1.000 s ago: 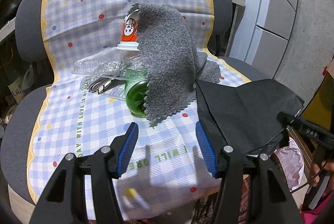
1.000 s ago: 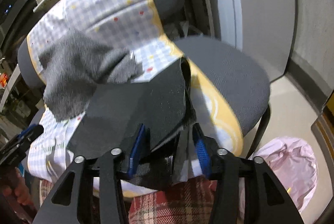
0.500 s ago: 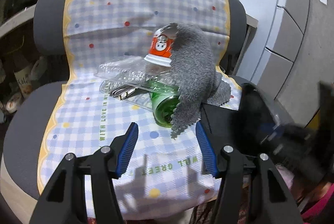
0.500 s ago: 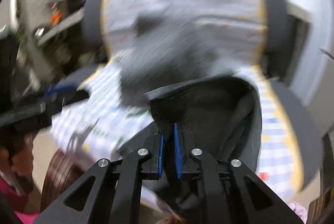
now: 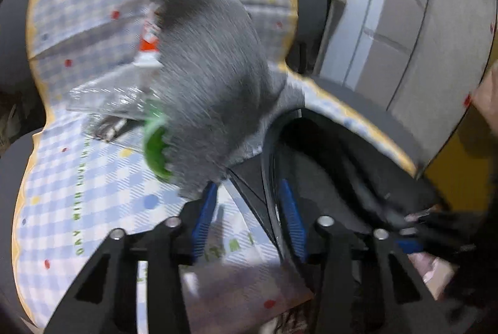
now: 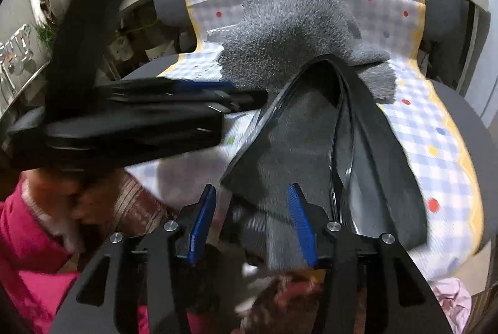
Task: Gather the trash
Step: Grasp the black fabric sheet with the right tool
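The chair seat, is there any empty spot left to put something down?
Yes. The checked cover is bare at the front left, before the green bottle and clear plastic. The middle is crowded by the grey cloth, the right front by the black bag.

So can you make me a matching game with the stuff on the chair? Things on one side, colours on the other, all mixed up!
Things:
1. fluffy cloth
2. bottle
3. bag
4. cup

Colours:
A. black
B. orange and white
C. grey
D. green

Pairs: 1-C, 2-D, 3-A, 4-B
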`<state>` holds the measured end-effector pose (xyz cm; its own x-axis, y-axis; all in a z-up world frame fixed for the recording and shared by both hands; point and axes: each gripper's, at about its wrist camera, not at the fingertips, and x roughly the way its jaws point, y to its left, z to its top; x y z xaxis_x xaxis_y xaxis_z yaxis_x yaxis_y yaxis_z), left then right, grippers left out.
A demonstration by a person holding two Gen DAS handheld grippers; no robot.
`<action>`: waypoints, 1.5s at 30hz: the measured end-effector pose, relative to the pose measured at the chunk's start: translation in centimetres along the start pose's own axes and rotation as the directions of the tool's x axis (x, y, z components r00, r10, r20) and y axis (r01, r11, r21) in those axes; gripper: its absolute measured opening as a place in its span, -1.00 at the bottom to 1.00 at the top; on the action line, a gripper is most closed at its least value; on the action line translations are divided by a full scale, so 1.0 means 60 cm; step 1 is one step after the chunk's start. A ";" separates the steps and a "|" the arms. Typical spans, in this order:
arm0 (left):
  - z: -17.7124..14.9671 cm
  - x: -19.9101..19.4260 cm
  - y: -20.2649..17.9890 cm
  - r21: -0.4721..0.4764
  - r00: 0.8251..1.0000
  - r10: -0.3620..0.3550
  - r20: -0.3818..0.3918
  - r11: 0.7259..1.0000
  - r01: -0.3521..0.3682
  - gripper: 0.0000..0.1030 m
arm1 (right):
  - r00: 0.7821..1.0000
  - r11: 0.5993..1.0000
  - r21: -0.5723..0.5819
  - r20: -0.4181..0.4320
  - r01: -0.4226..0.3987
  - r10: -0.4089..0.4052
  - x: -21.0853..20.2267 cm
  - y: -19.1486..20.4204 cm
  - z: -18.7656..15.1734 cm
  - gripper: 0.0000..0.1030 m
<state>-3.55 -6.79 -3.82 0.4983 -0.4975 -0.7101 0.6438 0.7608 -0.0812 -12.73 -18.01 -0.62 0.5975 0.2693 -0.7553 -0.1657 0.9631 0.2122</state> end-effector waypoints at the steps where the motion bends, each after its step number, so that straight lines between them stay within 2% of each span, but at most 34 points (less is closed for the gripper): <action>1: -0.003 0.010 -0.003 0.011 1.000 0.009 -0.019 1.000 -0.009 -0.39 | 1.000 1.000 -0.010 0.013 0.018 -0.017 -0.021 0.000 -0.005 -0.03; 3: -0.011 0.025 -0.007 0.036 0.998 0.024 -0.054 0.999 -0.022 -0.48 | 0.998 1.000 -0.006 0.054 0.029 -0.029 -0.056 0.001 -0.014 -0.03; 7: -0.020 0.030 -0.018 0.102 0.995 0.076 -0.070 0.992 -0.069 -0.50 | 0.980 0.997 0.050 0.191 0.054 -0.062 -0.141 -0.022 -0.016 -0.03; 10: -0.020 0.028 -0.012 0.081 0.995 0.063 -0.080 0.995 -0.057 -0.50 | 0.960 0.990 0.116 0.257 0.081 -0.109 -0.166 -0.054 -0.011 -0.03; 12: -0.022 0.027 -0.006 0.061 0.995 0.051 -0.083 0.997 -0.046 -0.50 | 0.963 0.978 0.179 0.223 0.111 -0.150 -0.141 -0.082 -0.009 -0.03; 17: -0.027 0.023 0.003 0.053 0.995 0.050 -0.085 0.998 -0.045 -0.50 | 0.985 0.958 0.282 0.143 0.057 -0.101 -0.052 -0.134 -0.013 -0.03; 19: -0.028 0.023 0.006 0.043 0.995 0.043 -0.087 0.998 -0.039 -0.50 | 0.993 0.958 0.280 0.086 0.060 -0.087 -0.012 -0.136 -0.012 -0.02; 22: -0.031 0.020 0.010 0.039 0.996 0.038 -0.082 0.999 -0.035 -0.50 | 0.997 0.965 0.252 0.032 0.066 -0.076 0.020 -0.122 -0.020 0.14; 25: -0.035 0.018 0.015 0.030 0.997 0.029 -0.070 0.999 -0.027 -0.50 | 0.995 0.971 0.224 0.035 0.078 -0.089 0.034 -0.110 -0.025 0.31; 28: -0.045 0.013 0.021 0.020 0.998 0.027 -0.058 0.999 -0.025 -0.50 | 0.990 0.972 0.196 0.033 0.131 -0.141 0.042 -0.091 -0.023 0.33; 30: -0.051 0.009 0.023 0.018 0.998 0.031 -0.053 0.999 -0.030 -0.50 | 0.995 0.977 0.197 0.048 0.077 -0.088 0.043 -0.081 -0.020 0.23; 34: -0.059 0.003 0.030 0.007 0.997 0.043 -0.059 0.999 -0.043 -0.50 | 0.998 0.972 0.234 0.048 0.014 -0.026 0.035 -0.082 -0.021 0.18; 37: -0.060 0.001 0.030 0.011 0.997 0.047 -0.066 0.999 -0.046 -0.50 | 0.998 0.941 0.331 0.034 -0.063 0.055 0.024 -0.103 -0.033 0.11; 41: -0.060 -0.001 0.031 0.026 0.996 0.059 -0.073 0.998 -0.057 -0.50 | 0.996 0.909 0.409 0.019 -0.087 0.087 0.001 -0.119 -0.060 0.00; 45: -0.055 0.004 0.027 0.030 0.995 0.061 -0.076 0.998 -0.059 -0.50 | 0.988 0.869 0.476 0.002 -0.136 0.153 0.009 -0.132 -0.082 0.00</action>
<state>-4.33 -4.27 -6.43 0.4908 -0.4169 -0.7651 0.6306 0.7759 -0.0183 -14.97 -25.50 -5.77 0.5665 0.4139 -0.7126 0.1485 0.7993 0.5823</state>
